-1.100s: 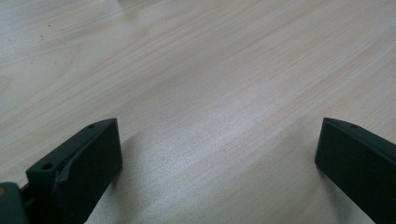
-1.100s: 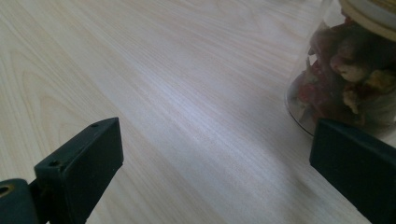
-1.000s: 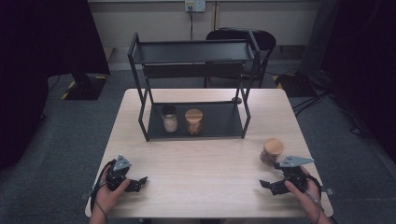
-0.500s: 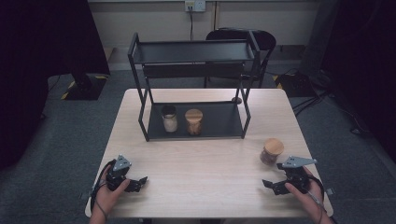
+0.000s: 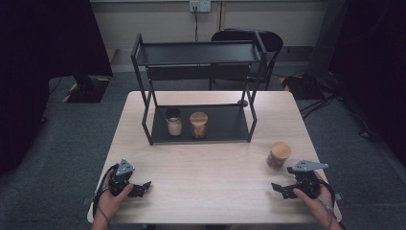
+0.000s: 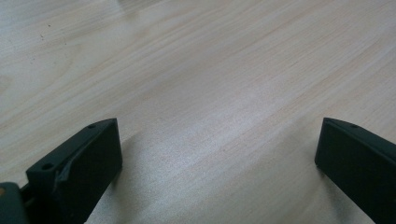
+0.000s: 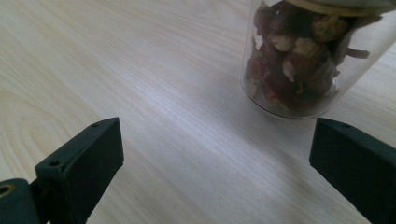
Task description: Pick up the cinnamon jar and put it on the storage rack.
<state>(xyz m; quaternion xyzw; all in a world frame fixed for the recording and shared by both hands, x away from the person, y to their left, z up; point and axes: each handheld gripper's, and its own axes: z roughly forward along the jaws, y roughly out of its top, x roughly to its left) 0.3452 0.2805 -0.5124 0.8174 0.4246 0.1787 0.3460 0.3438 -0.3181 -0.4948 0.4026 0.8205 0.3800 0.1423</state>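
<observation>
1. Jar (image 7: 306, 60) of dried reddish pieces with a wooden lid stands on the desk (image 5: 215, 167), just ahead of our right gripper (image 5: 282, 188) and toward its right finger (image 7: 359, 168); we judge picking it up to be the step in hand.
2. Both fingers of the right gripper stand wide apart with only bare desk between them, so we first swing the gripper until the jar sits midway between the fingers.
3. We then advance low and level, closing on the glass body below the lid, gently, since the glass is likely slippery.
4. Our left gripper (image 5: 136, 188) rests with its fingers (image 6: 79, 163) spread and holding nothing, well apart from the jar.
5. Space on the rack (image 5: 230, 124), beside its two jars, looks free.
</observation>
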